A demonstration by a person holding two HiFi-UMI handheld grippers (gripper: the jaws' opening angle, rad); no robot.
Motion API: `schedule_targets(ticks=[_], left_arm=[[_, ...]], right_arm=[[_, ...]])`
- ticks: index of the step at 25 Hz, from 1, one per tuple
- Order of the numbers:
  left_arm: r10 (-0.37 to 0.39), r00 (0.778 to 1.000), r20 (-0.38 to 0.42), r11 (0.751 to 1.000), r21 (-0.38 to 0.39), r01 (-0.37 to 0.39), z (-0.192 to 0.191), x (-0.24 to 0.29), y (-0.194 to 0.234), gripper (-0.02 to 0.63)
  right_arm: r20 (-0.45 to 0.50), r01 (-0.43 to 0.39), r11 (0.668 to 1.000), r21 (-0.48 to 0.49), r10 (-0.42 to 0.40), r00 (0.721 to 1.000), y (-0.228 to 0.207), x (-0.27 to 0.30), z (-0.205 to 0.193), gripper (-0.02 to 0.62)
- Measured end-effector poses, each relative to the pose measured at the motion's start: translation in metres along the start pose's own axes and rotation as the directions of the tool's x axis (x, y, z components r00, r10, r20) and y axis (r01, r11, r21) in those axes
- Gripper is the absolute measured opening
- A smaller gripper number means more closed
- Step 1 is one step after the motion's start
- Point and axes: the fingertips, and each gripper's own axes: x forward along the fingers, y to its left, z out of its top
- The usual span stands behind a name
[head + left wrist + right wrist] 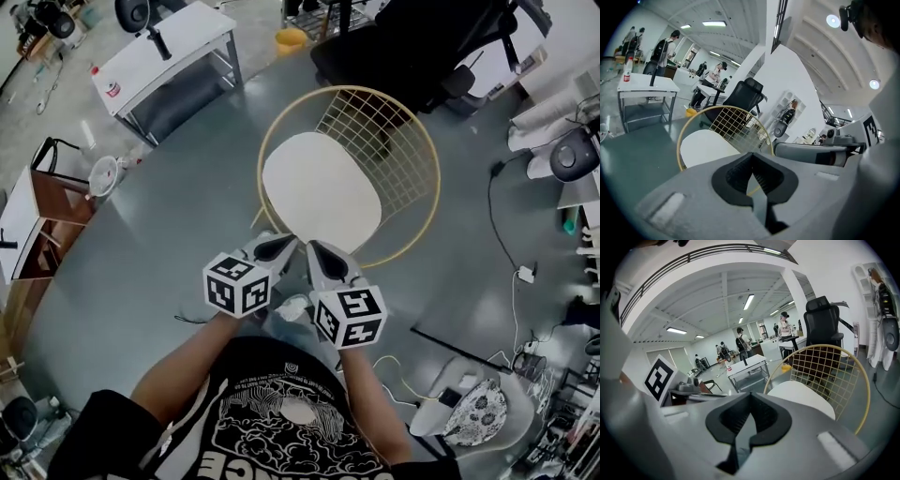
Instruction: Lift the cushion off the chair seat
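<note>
Closest in, a black T-shirt with white print, the lettering cut off at the picture's edge, unreadable. Both arms were out, each marker cube (239, 284) showing only black-and-white squares, no words.

The left gripper (286, 244) was pinched together with nothing in it, and the right gripper (315, 247) matched it, closed and empty; only their own views made that plain. From the head view the two tips sat side by side near the front edge of the white cushion (319, 192); whether they touched it I couldn't tell.

The cushion lay flat on the seat of the gold wire chair (427, 141).

Farther off were a black office chair (412, 47) and a white tabletop (169, 47) with a red-capped bottle (627, 75), its label too small to read. People standing at far benches appeared in the gripper views alone.
</note>
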Motion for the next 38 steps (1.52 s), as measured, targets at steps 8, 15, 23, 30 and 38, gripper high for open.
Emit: schedule_targets(ticks=[8,15,23,30,38], left_arm=[[-0.032,0.999,0.044,0.987,-0.155,0.038,-0.048,0.028,0.017,-0.002],[-0.045,0.996,0.075,0.958,-0.278,0.064,-0.079,0.052,0.057,-0.002],[-0.054,0.993,0.107,0.905,-0.414,0.094,-0.114,0.067,0.102,-0.002],[-0.07,0.994,0.083,0.872,-0.479,0.102,-0.142,0.093,0.13,0.06],[-0.056,0.997,0.057,0.849,-0.522,0.077,-0.171,0.113,0.151,0.092]], right_arm=[[-0.068,-0.033,0.999,-0.04,0.03,0.997,-0.01,0.0,-0.025,0.0],[-0.125,-0.034,0.996,-0.082,0.023,0.992,-0.02,0.025,-0.04,0.0],[-0.169,-0.048,0.994,-0.094,0.031,0.985,-0.02,0.048,-0.054,0.0],[-0.186,-0.034,0.996,-0.08,0.019,0.982,-0.027,0.059,-0.058,0.0],[-0.214,-0.036,0.995,-0.088,0.016,0.977,-0.032,0.062,-0.066,0.0]])
